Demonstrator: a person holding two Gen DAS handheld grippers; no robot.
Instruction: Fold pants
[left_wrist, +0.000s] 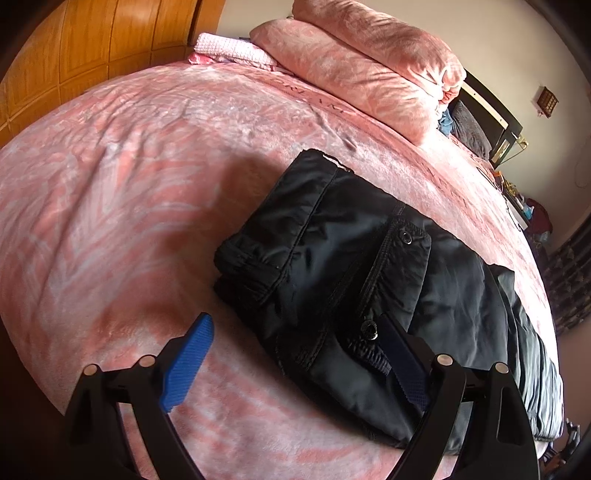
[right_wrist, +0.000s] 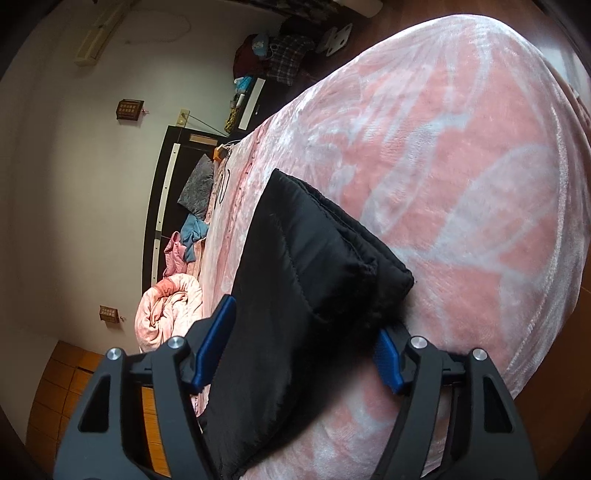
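Nearest my left camera, I am holding the left gripper (left_wrist: 295, 354) with its jaws spread wide and gripping nothing: one blue pad (left_wrist: 188, 363) is hanging over the pink bedspread (left_wrist: 122, 177), the other is sitting over the near edge of the black pants (left_wrist: 332, 258). In my right camera the right gripper (right_wrist: 303, 350) is standing partly spread, astride the folded end of the pants (right_wrist: 306, 266); the cloth is passing between its blue pads (right_wrist: 216, 341), but I cannot tell whether either pad is pressing on it. The pants are lying folded into a thick bundle on the bedspread, near the bed's edge, pocket snaps facing up. Beyond them a folded pink quilt (left_wrist: 369, 70) is resting at the head of the bed, with a wooden wardrobe (left_wrist: 92, 48) standing further back.
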